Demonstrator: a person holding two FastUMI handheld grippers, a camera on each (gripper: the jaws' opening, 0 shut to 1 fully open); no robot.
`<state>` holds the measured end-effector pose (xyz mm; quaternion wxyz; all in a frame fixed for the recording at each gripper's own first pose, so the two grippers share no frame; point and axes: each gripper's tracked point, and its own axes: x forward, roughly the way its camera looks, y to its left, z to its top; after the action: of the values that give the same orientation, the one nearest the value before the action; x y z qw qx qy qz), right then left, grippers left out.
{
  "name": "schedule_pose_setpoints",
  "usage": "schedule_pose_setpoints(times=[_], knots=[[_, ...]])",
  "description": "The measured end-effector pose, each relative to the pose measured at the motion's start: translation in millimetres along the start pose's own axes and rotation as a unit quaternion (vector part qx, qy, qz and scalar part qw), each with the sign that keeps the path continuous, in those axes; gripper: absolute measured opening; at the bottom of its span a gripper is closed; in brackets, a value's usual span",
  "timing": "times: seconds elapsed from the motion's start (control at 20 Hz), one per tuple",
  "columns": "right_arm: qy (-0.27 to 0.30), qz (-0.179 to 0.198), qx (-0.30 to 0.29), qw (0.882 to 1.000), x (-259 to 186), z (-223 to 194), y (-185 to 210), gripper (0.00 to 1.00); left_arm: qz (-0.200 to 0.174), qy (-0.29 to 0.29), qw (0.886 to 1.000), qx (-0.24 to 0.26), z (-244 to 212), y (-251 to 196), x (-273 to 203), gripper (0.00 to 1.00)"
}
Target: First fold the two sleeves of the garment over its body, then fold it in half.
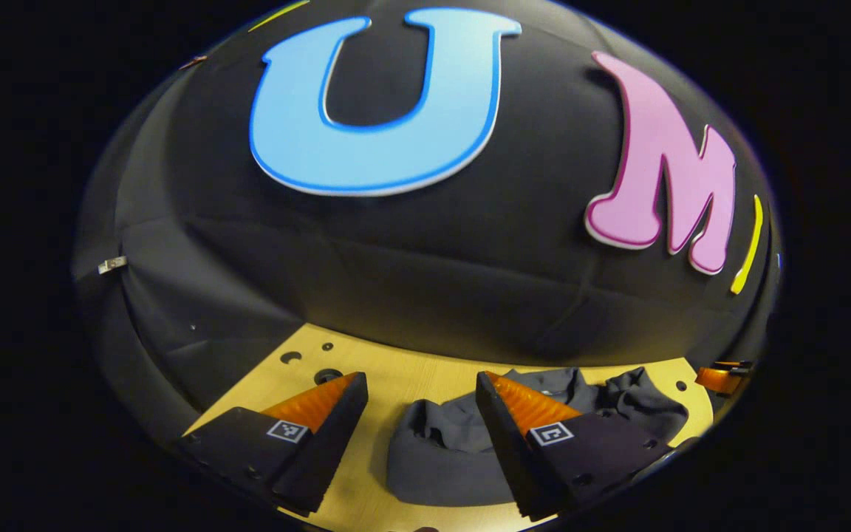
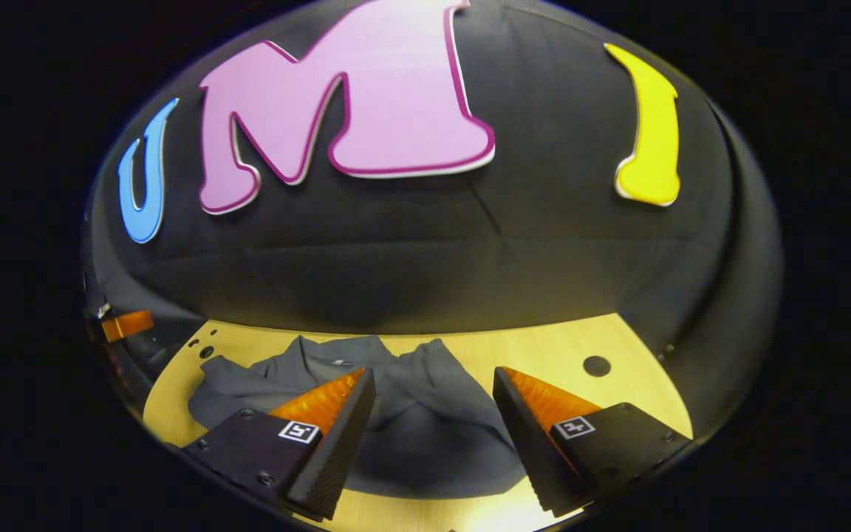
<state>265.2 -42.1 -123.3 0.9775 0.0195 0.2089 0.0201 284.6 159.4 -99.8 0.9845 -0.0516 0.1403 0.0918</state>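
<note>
The left gripper (image 1: 422, 388) hung with jaws spread, empty, above the wooden table (image 1: 396, 373). The grey garment (image 2: 425, 428) lay bunched there, partly hidden by fingers. The right gripper (image 2: 433, 384) likewise gaped, empty.

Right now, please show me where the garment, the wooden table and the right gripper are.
garment (image 2: 425, 436), right gripper view, on the smooth grey body
wooden table (image 2: 544, 347), right gripper view, on bare top beyond the garment
right gripper (image 2: 433, 384), right gripper view, midway between its fingertips

pale wooden table (image 2: 544, 347) with holes, crumpled grey garment (image 2: 425, 421) on it
</note>
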Motion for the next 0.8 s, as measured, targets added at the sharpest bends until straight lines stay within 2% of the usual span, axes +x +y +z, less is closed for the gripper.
schedule_pose_setpoints(times=[0.15, 0.3, 0.55, 0.8], knots=[[-0.025, -0.004, -0.021, 0.999, -45.0, 14.2, 9.6, 0.99, -0.001, -0.029, 1.0, 0.007, 21.6, 0.5, -52.5, 0.93], [-0.051, 0.0, -0.025, 0.998, -94.4, 30.4, 19.1, 0.99, 0.014, -0.056, 0.998, 0.022, 41.3, 11.0, -103.0, 0.93], [-0.095, 0.002, -0.044, 0.995, -173.4, 51.4, 37.9, 0.99, -0.008, -0.074, 0.997, 0.02, 50.0, 3.8, -182.6, 0.94], [-0.104, 0.015, -0.039, 0.994, -235.9, 37.6, 61.8, 0.99, -0.034, -0.093, 0.995, 0.018, 45.9, -9.6, -255.1, 0.96]])
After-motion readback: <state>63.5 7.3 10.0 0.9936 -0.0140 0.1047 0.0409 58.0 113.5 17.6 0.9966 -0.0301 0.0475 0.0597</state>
